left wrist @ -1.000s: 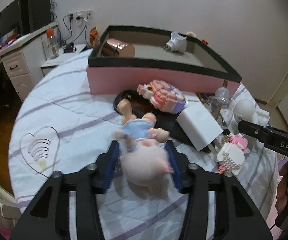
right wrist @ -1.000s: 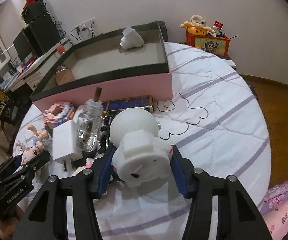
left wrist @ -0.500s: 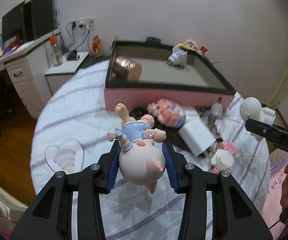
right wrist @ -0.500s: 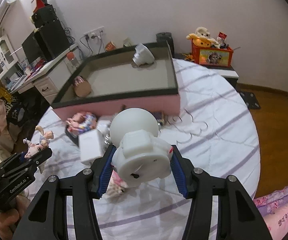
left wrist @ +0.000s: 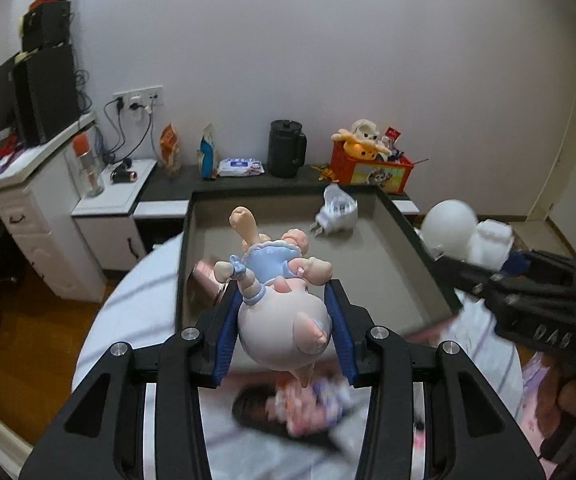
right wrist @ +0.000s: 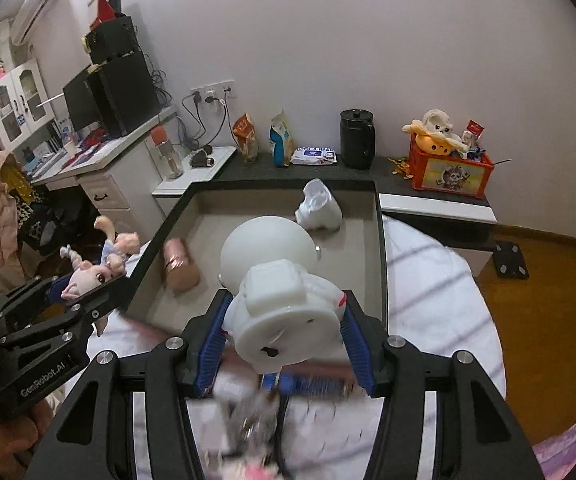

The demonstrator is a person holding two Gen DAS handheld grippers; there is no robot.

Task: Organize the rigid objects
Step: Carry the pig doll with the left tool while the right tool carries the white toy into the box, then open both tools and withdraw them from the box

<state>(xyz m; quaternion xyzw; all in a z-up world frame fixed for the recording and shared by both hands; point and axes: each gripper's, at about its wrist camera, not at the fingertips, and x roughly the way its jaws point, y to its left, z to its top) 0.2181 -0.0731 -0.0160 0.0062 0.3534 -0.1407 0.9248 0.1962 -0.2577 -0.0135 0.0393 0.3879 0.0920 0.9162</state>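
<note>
My left gripper [left wrist: 283, 312] is shut on a pink doll in a blue dress [left wrist: 277, 312], held in the air over the near edge of the open box [left wrist: 404, 220]. The doll also shows in the right wrist view [right wrist: 91, 272]. My right gripper [right wrist: 283, 320] is shut on a white astronaut figure [right wrist: 275, 280], held above the box's near wall [right wrist: 382, 256]. The astronaut also shows in the left wrist view [left wrist: 464, 232]. Inside the box lie a white plug adapter [right wrist: 318, 206] and a copper-coloured cylinder [right wrist: 179, 266].
Blurred loose toys [left wrist: 308, 404] lie on the white striped bedspread [right wrist: 440, 280] below both grippers. Behind the box a dark shelf holds a black kettle [right wrist: 356, 138], snack bags and an orange toy crate [right wrist: 450, 168]. A white desk [left wrist: 19, 184] stands at the left.
Both grippers have risen and moved forward with their figures, from above the toy pile to over the box's near side. The box now looks closer and is seen from higher up.
</note>
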